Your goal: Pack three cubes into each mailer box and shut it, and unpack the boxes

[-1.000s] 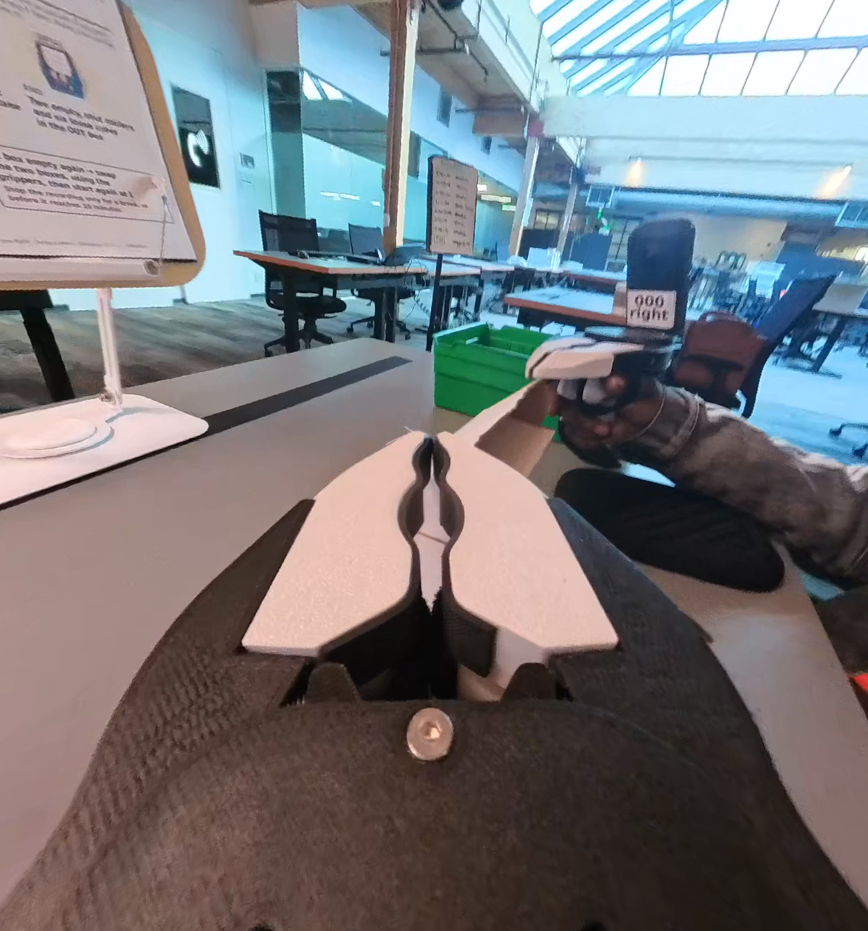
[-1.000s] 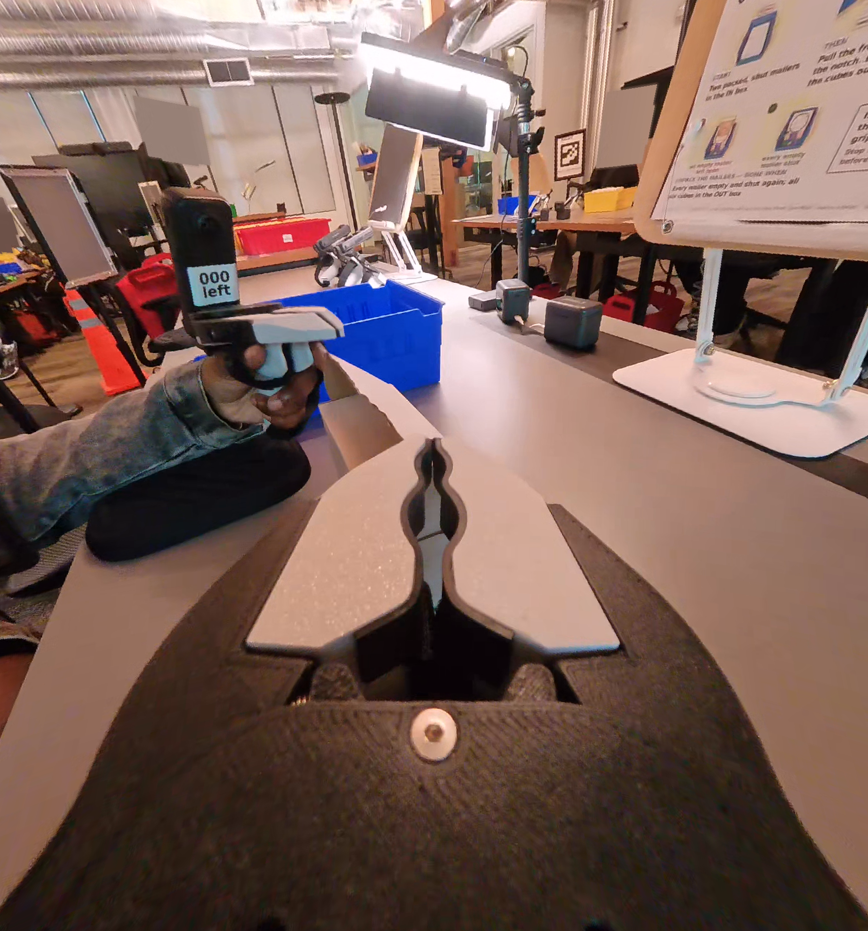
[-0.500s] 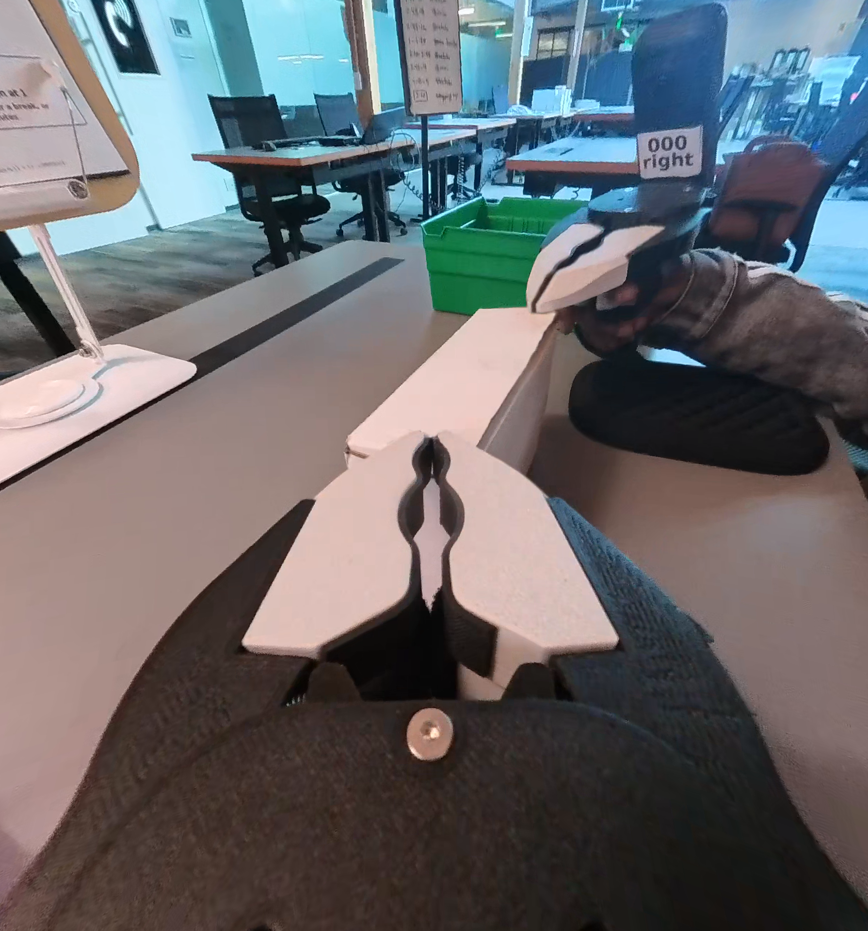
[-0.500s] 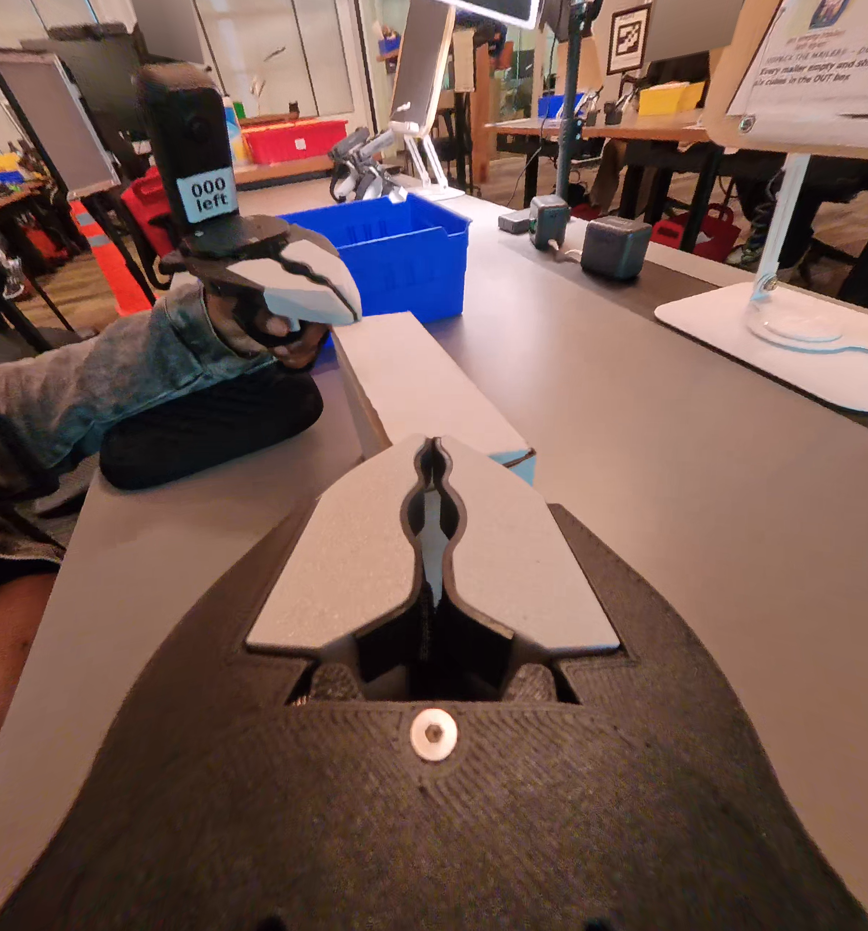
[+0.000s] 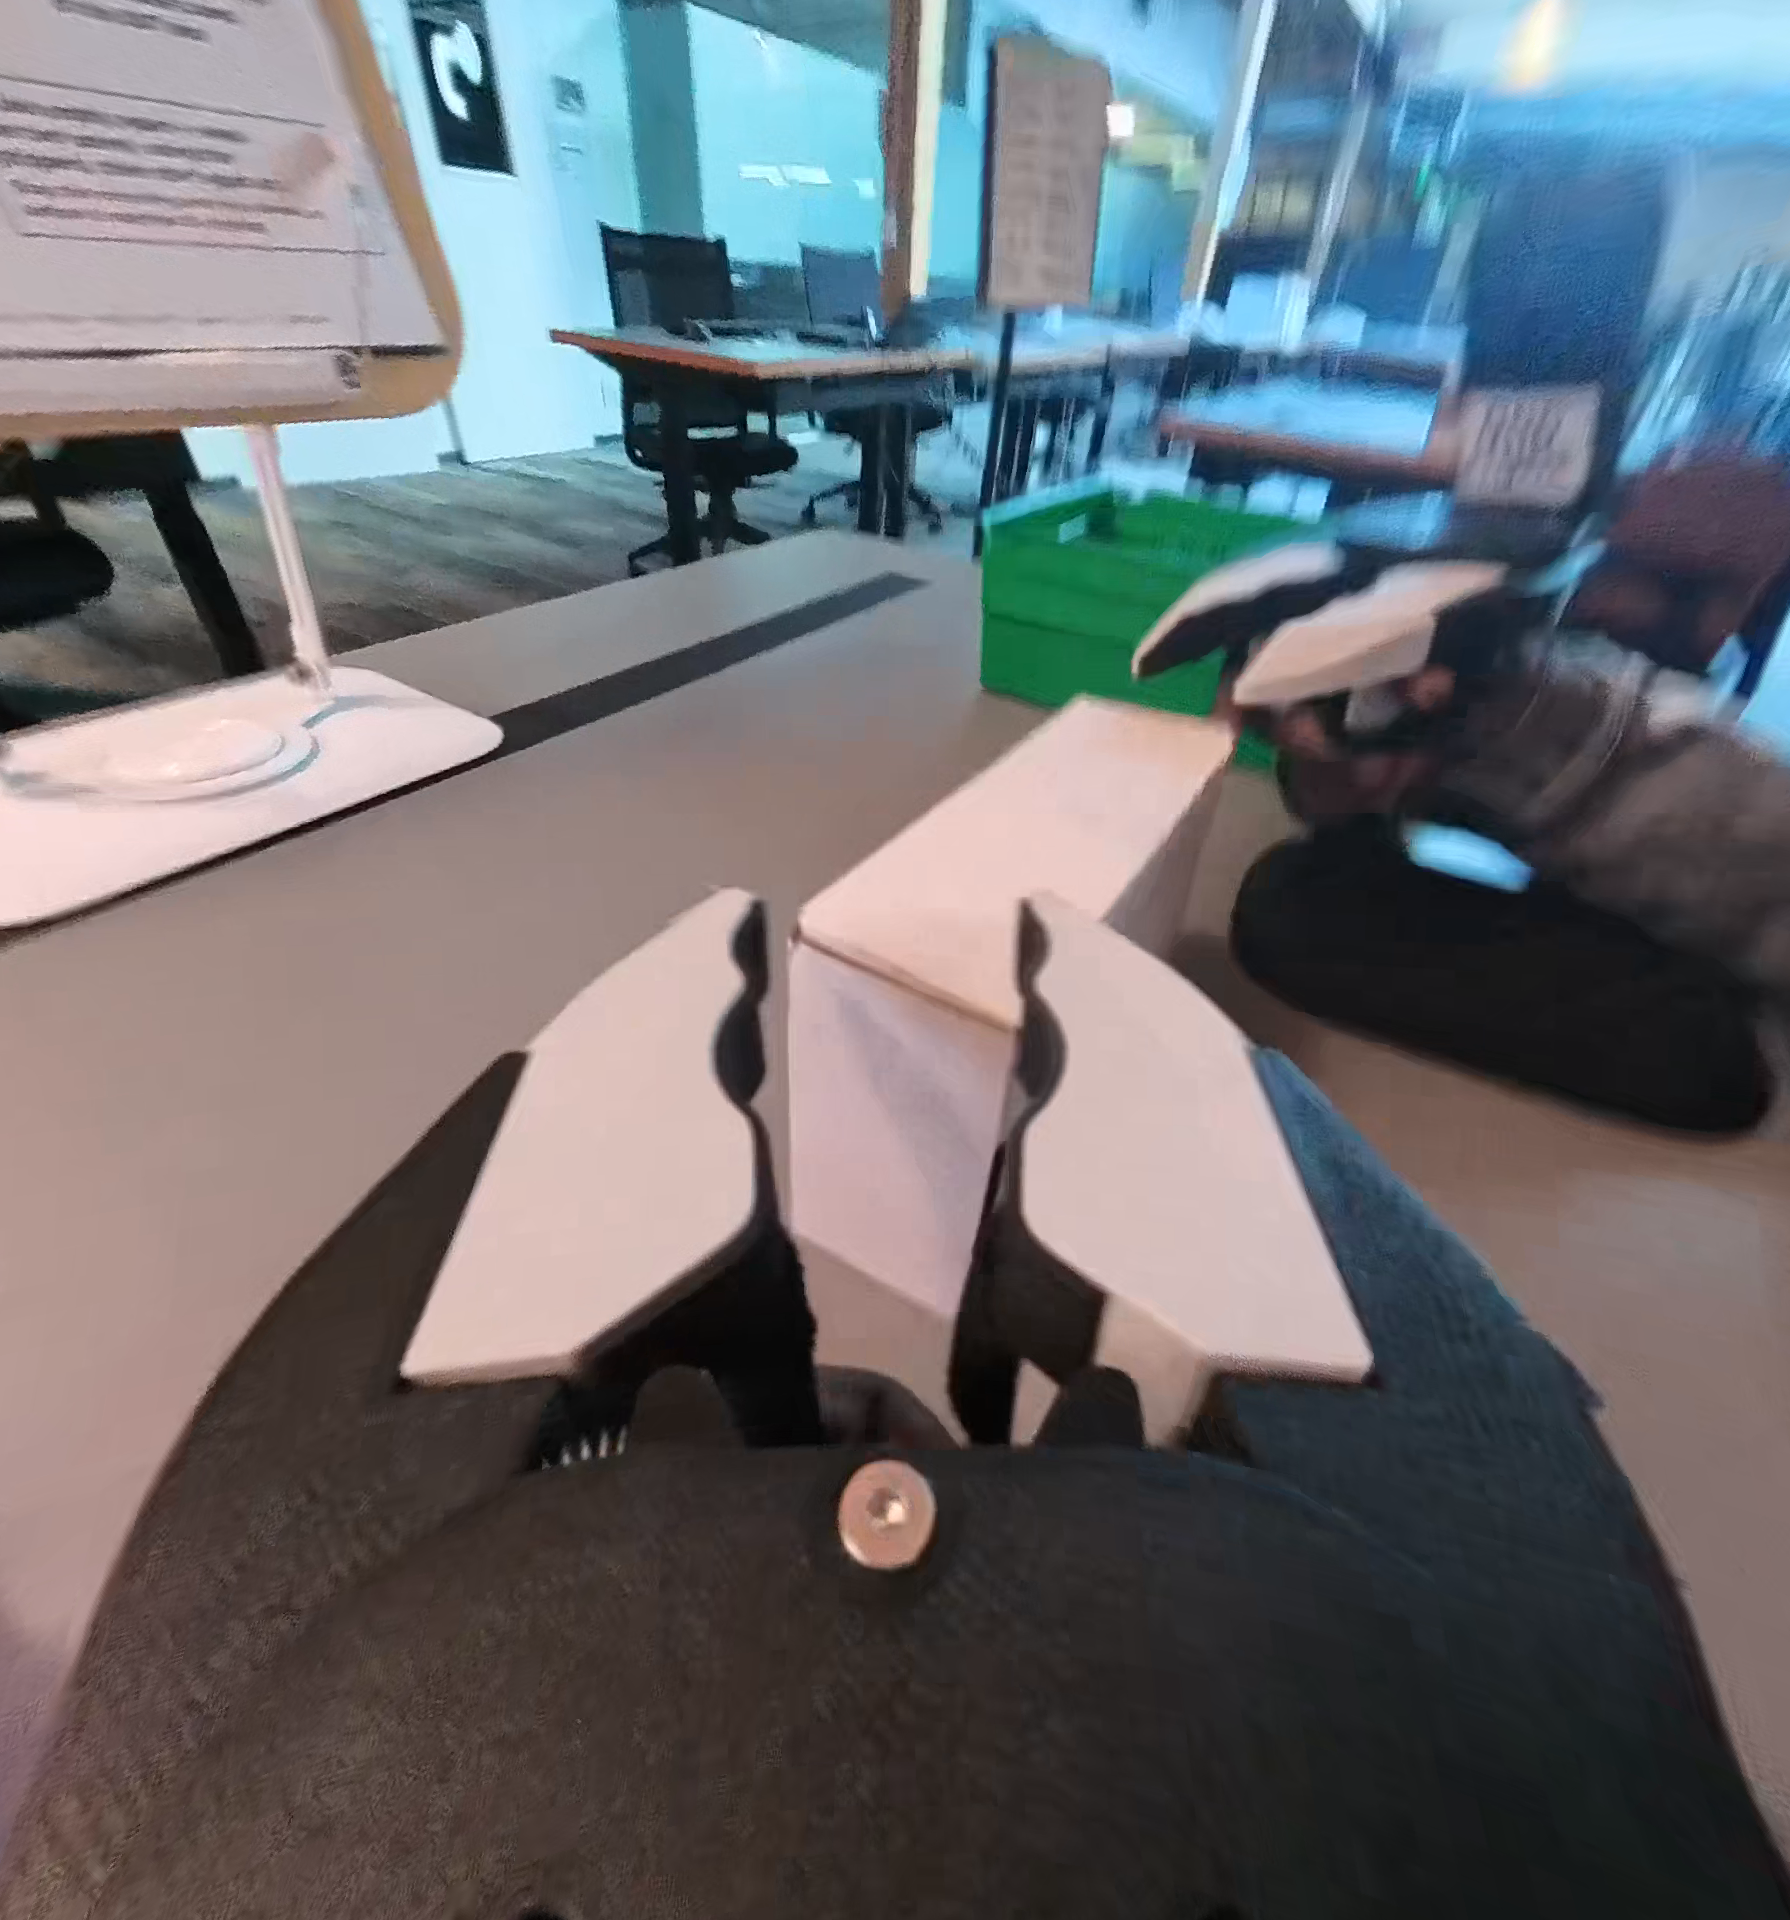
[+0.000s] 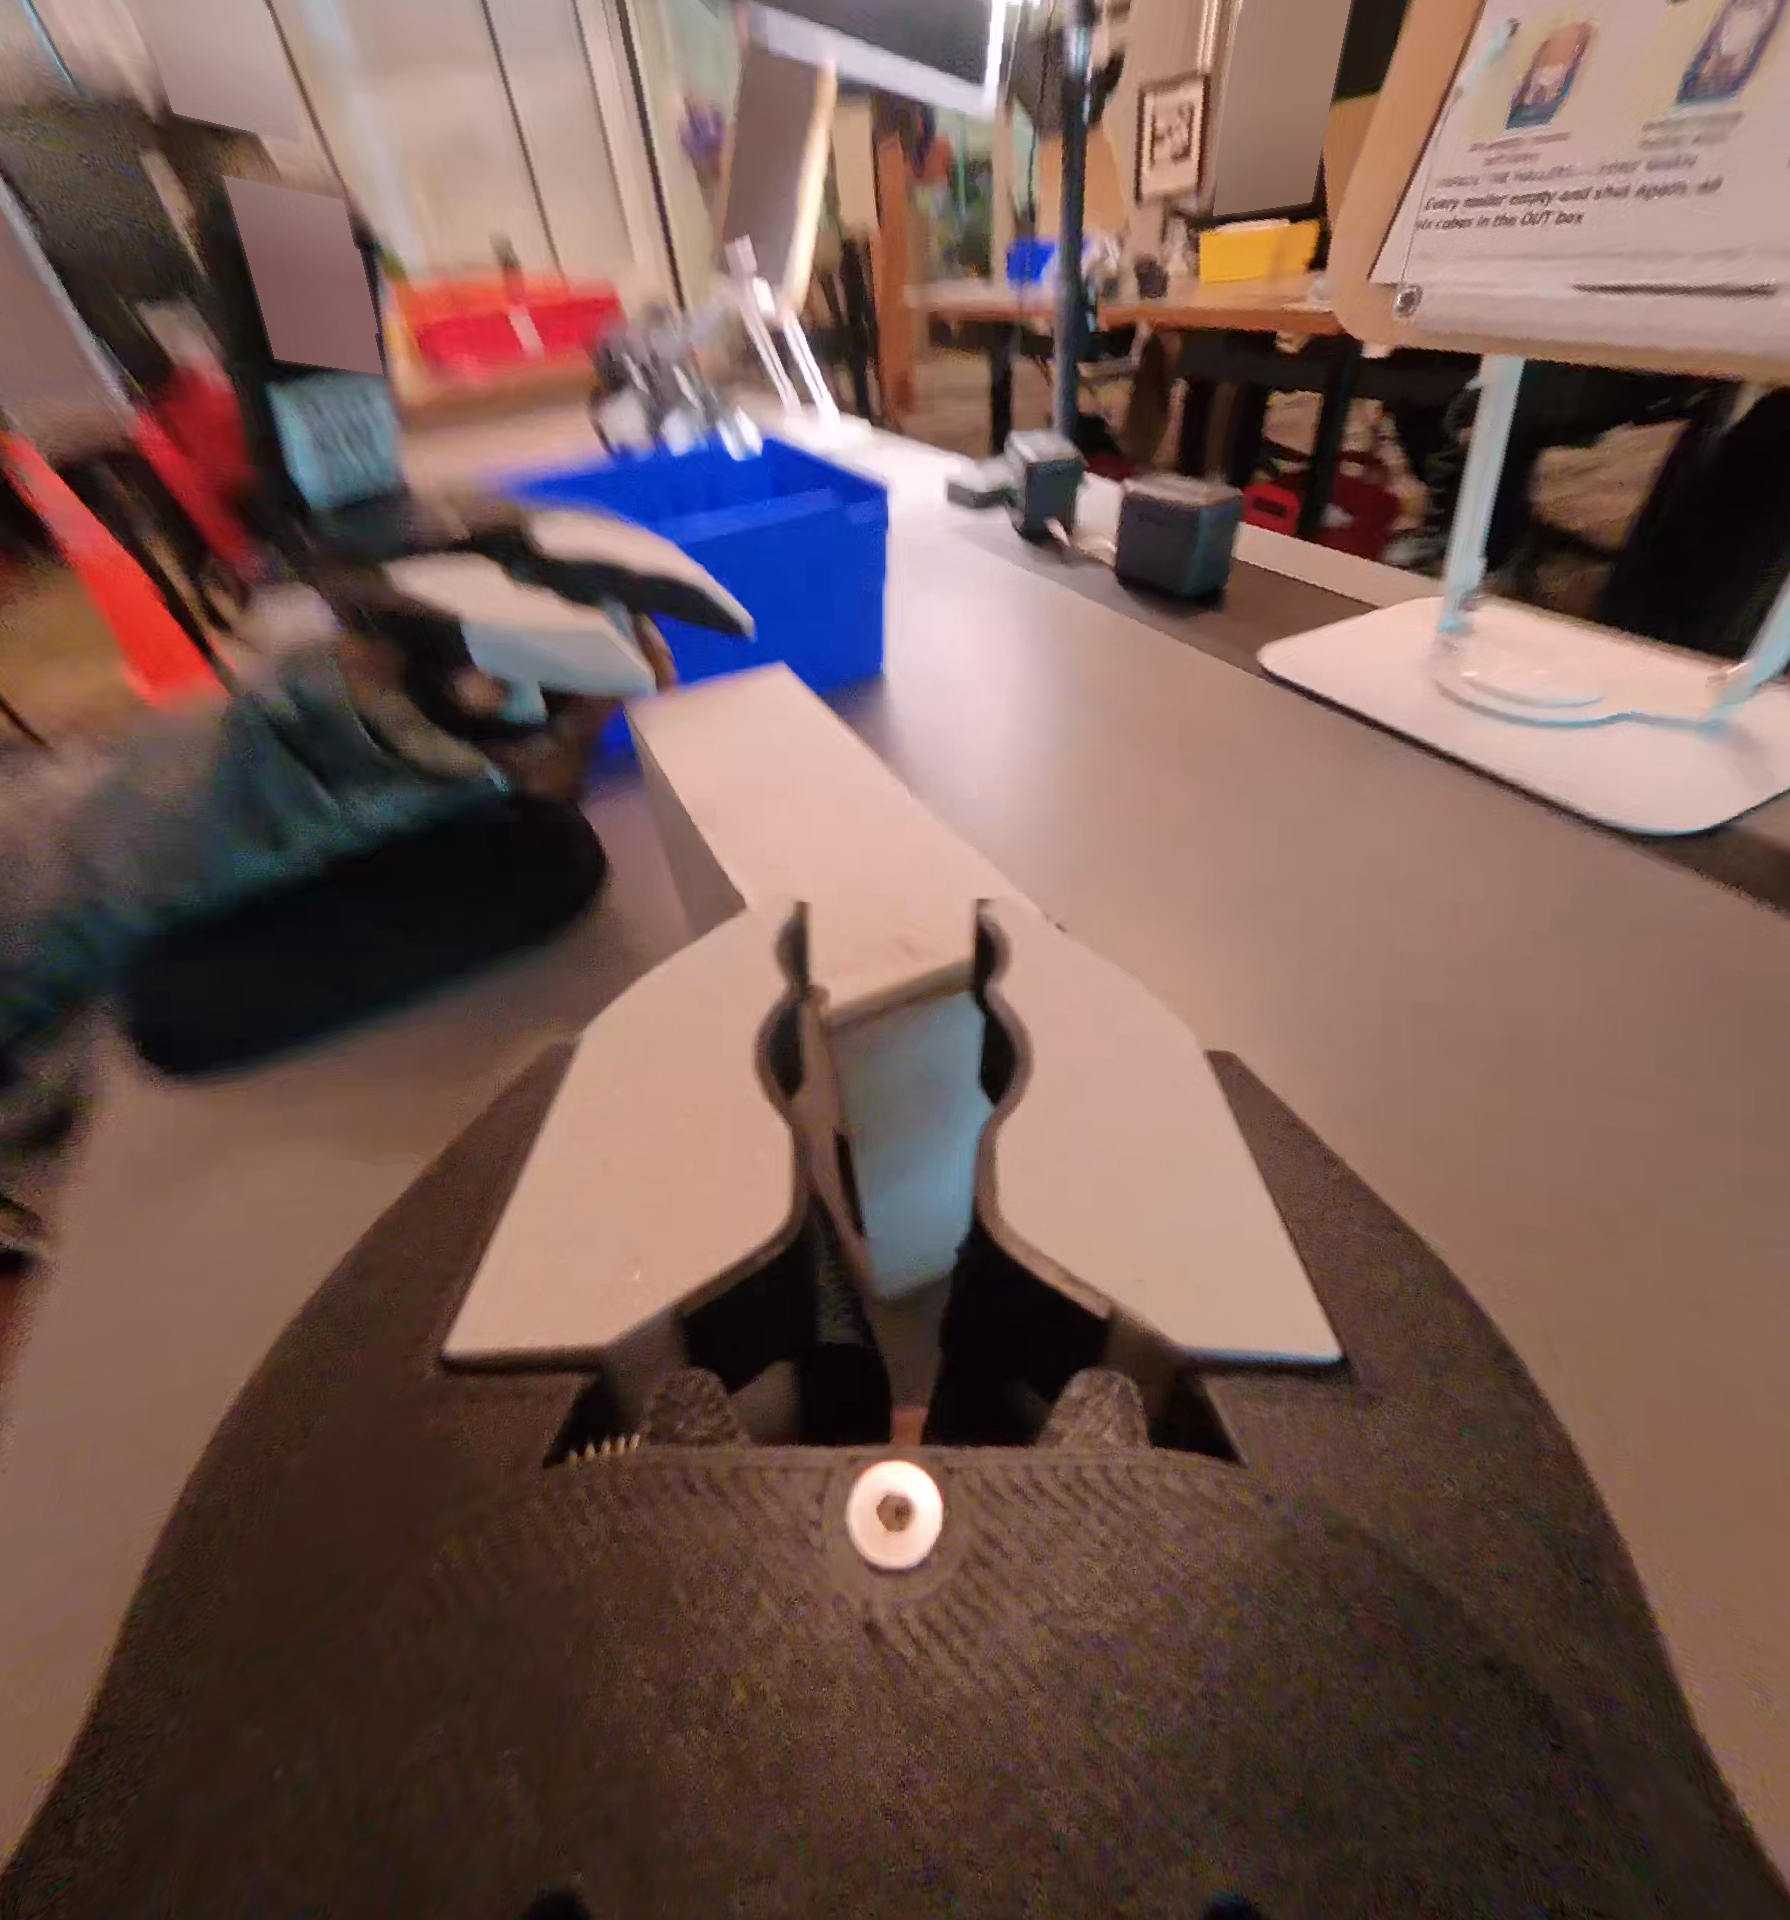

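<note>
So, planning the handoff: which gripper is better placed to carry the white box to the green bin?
Right, probably. Left gripper and right gripper are open at opposite ends of the white cardboard mailer box, but the right's end lies beside the green plastic bin.

Grey table (image 5: 247,1039) — white mailer box (image 5: 1036,831), green bin (image 5: 1067,613), blue bin (image 6: 766,582), sign stand (image 5: 195,769).

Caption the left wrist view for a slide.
Open left gripper straddles the near end of a closed white cardboard mailer box on the grey table.
</note>
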